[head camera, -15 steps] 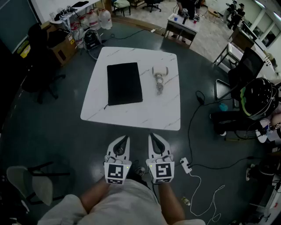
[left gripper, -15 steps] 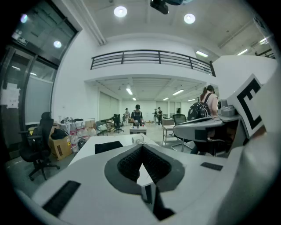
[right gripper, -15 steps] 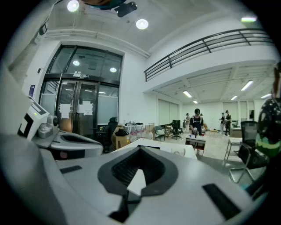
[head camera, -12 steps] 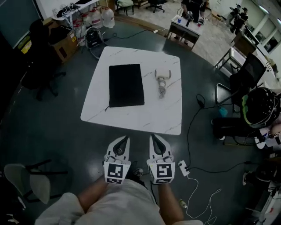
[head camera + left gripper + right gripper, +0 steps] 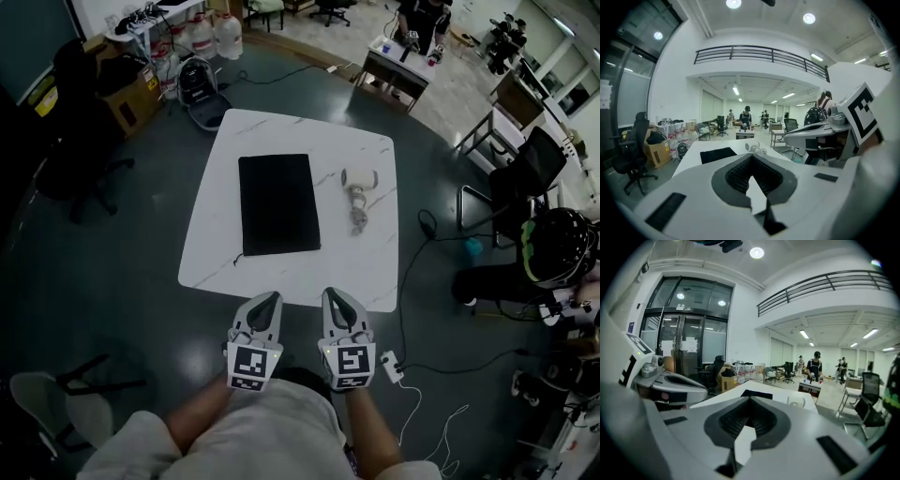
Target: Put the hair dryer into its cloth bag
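Note:
A flat black cloth bag (image 5: 277,203) lies on the white table (image 5: 292,272), left of centre. To its right lies the white hair dryer (image 5: 357,187), handle toward me. The bag (image 5: 718,154) and the dryer (image 5: 754,148) show small beyond the jaws in the left gripper view; in the right gripper view the bag (image 5: 756,393) and the dryer (image 5: 796,401) lie ahead on the tabletop. My left gripper (image 5: 266,301) and right gripper (image 5: 333,297) hang side by side at the table's near edge, both shut and holding nothing.
Black office chairs (image 5: 66,159) stand left of the table, another chair (image 5: 525,164) to the right. A power strip (image 5: 391,367) and white cable lie on the floor at right. Water jugs and boxes (image 5: 192,42) sit at the back. People stand at a far desk (image 5: 398,58).
The table has come nearer in the head view; both grippers now reach its near edge. Bag and dryer have not moved on the table. Both grippers stay shut.

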Demonstrator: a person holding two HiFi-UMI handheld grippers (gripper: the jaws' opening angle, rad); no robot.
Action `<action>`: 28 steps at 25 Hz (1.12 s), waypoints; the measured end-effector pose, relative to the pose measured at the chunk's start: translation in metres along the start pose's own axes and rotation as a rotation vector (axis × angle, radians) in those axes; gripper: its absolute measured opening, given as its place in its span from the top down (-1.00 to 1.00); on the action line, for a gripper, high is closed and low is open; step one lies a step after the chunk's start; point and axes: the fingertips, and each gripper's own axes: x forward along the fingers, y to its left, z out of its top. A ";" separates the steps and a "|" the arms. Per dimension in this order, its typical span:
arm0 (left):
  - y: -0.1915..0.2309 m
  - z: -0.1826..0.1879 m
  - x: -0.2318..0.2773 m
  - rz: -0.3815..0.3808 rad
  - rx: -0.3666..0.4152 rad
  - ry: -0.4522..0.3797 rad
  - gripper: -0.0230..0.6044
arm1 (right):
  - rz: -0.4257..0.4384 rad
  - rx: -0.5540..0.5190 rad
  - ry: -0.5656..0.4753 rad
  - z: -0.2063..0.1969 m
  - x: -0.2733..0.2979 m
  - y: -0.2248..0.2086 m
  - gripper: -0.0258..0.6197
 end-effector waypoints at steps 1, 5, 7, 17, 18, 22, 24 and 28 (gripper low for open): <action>0.005 -0.003 0.003 -0.012 0.001 0.007 0.90 | -0.002 -0.010 0.016 -0.003 0.005 0.002 0.87; 0.025 -0.015 0.016 -0.040 -0.006 0.052 0.90 | -0.020 -0.049 0.082 -0.012 0.023 0.001 0.87; 0.032 -0.020 0.022 -0.048 -0.025 0.073 0.90 | -0.017 -0.051 0.108 -0.016 0.030 -0.001 0.87; 0.055 -0.034 0.061 -0.011 -0.044 0.150 0.90 | 0.110 -0.023 0.183 -0.035 0.079 -0.017 0.86; 0.057 -0.034 0.066 0.001 -0.043 0.157 0.90 | 0.130 -0.031 0.189 -0.038 0.084 -0.020 0.86; 0.059 -0.036 0.088 0.040 -0.031 0.194 0.90 | 0.205 -0.162 0.218 -0.053 0.103 -0.036 0.86; 0.060 -0.044 0.100 0.062 -0.024 0.226 0.90 | 0.241 -0.233 0.239 -0.068 0.113 -0.044 0.86; 0.065 -0.059 0.122 0.117 -0.122 0.285 0.90 | 0.335 -0.220 0.313 -0.098 0.137 -0.058 0.62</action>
